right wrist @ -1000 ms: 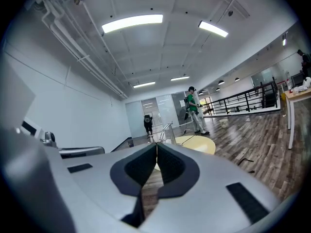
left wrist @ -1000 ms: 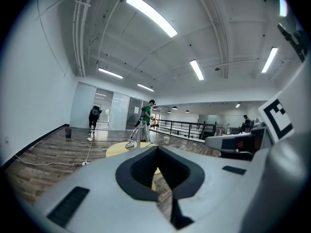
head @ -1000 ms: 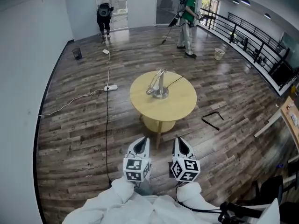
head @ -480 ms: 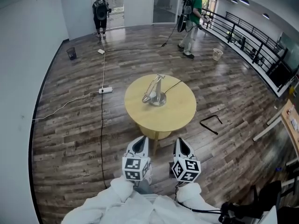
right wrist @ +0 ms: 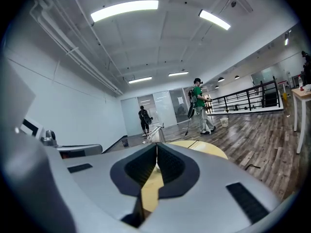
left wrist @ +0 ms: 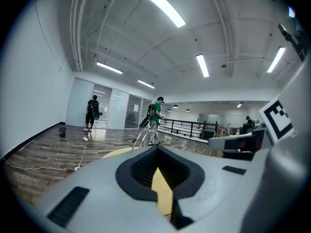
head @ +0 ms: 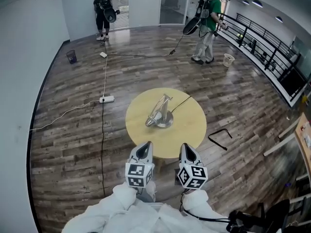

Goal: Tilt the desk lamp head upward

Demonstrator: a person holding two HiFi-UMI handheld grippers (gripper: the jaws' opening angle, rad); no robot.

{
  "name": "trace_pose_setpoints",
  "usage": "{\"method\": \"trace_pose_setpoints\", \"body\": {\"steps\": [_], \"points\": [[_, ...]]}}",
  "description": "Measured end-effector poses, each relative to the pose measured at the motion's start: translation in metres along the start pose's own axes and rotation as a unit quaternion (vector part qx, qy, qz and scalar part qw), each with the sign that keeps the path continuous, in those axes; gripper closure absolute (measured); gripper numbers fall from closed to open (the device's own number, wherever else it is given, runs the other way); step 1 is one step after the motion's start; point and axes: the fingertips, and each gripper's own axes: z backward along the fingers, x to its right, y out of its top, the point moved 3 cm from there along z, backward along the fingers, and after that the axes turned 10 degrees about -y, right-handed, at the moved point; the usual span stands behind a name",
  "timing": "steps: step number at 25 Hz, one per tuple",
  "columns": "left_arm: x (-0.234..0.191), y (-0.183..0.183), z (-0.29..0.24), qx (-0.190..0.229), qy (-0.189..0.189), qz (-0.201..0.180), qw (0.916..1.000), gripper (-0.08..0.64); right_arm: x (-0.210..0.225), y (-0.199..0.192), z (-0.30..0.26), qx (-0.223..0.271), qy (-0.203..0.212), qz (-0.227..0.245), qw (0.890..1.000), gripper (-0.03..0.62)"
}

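A silver desk lamp (head: 160, 113) stands on a round yellow table (head: 187, 135), its head tilted down toward the left over its round base. Its black cord runs off the table's far right. My left gripper (head: 146, 147) and right gripper (head: 186, 148) hang side by side just short of the table's near edge, both shut and holding nothing. In the left gripper view the lamp (left wrist: 140, 139) shows beyond the shut jaws above the table (left wrist: 116, 152). In the right gripper view the lamp (right wrist: 154, 131) stands straight ahead on the table (right wrist: 204, 148).
Cables and a white power strip (head: 107, 99) lie on the wood floor to the left. A black bent bar (head: 219, 138) lies right of the table. Two people (head: 208, 24) stand far off at the back; a railing (head: 262, 42) runs along the right.
The table and lamp have come closer and lower in the head view as I walked toward them. Both grippers kept their place side by side and stayed shut.
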Motion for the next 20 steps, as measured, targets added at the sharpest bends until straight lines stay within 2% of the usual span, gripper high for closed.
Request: {"method": "trace_pose_setpoints", "body": {"steps": [6, 12, 20], "points": [[-0.043, 0.01, -0.062, -0.012, 0.001, -0.003, 0.9999, 0.558, 0.007, 0.008, -0.077, -0.01, 0.004, -0.004, 1.0, 0.578], [-0.071, 0.023, -0.104, -0.008, 0.004, -0.006, 0.9999, 0.558, 0.018, 0.009, -0.125, -0.021, -0.003, -0.013, 1.0, 0.578], [-0.09, 0.019, -0.134, -0.016, 0.026, 0.008, 0.9995, 0.558, 0.03, -0.001, -0.179, -0.058, 0.018, 0.016, 0.998, 0.578]]}}
